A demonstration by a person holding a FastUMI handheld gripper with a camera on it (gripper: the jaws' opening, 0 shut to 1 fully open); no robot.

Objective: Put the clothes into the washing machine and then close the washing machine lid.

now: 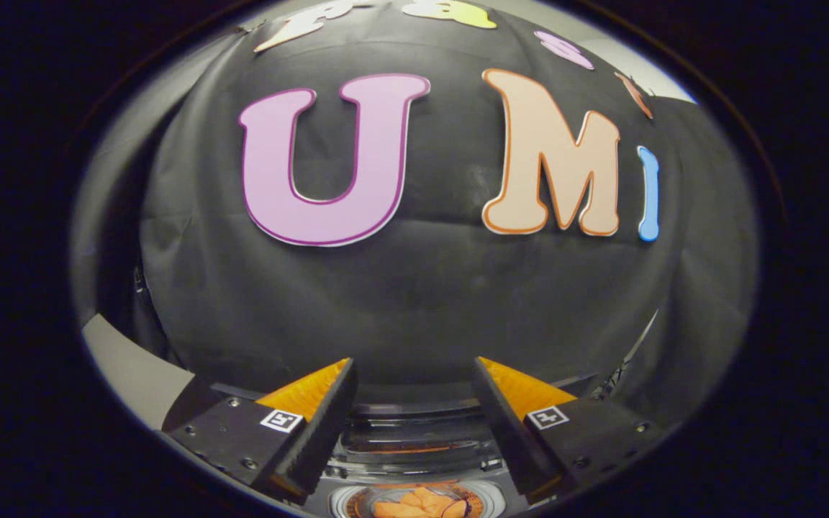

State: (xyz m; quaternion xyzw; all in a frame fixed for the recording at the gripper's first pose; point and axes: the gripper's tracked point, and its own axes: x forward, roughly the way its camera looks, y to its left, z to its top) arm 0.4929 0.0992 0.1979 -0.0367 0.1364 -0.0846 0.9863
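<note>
Claw (414, 381) gapes empty above washing machine (414, 450) holding orange clothes (418, 503).

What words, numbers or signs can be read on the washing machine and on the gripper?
None can be read.
Gripper, open and empty: one square patterned marker on each finger, no letters.
Washing machine, seen between the fingers: any writing is too small to tell.
</note>
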